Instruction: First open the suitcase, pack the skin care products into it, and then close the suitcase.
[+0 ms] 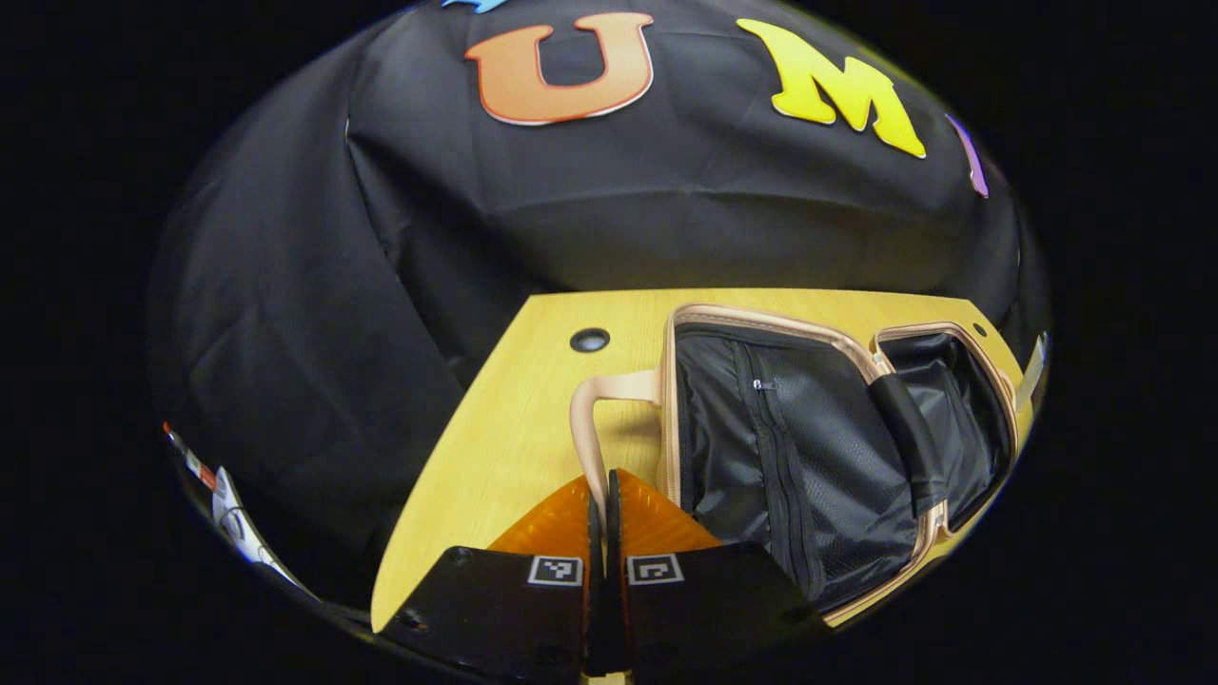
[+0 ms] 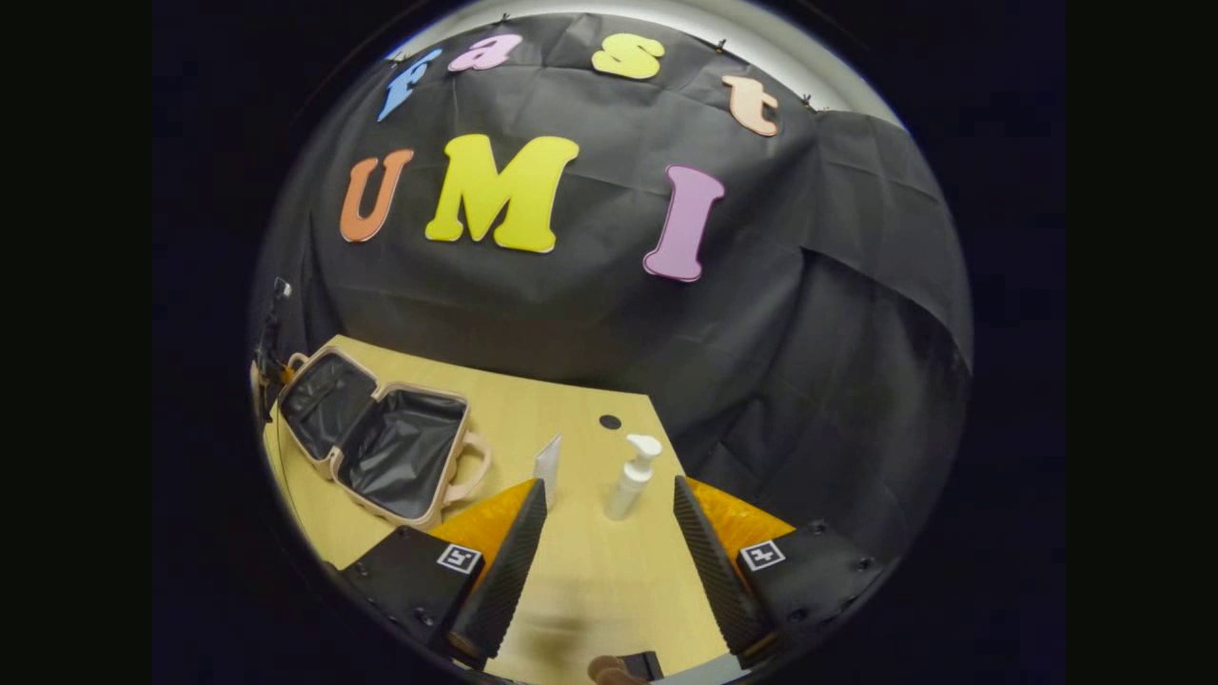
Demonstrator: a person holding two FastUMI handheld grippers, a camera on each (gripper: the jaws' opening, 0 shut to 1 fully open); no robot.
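The small pink suitcase (image 1: 671, 419) lies open on the wooden table (image 1: 514, 419), its black lining showing. My left gripper (image 1: 601, 514) is shut on the suitcase's pink handle (image 1: 582, 419), which runs in between the orange fingers. In the right gripper view the open suitcase (image 2: 381, 438) lies at the far left. A white pump bottle (image 2: 633, 480) and a flat white tube (image 2: 548, 464) stand upright on the table just ahead of my right gripper (image 2: 609, 485). That gripper is open, with nothing between its fingers.
A round cable hole (image 2: 610, 421) sits in the table behind the bottle. The table's far edge meets the black cloth wall. A small brown object (image 2: 609, 671) shows at the bottom edge, too cut off to identify. Bare tabletop (image 2: 590, 590) lies under the right gripper.
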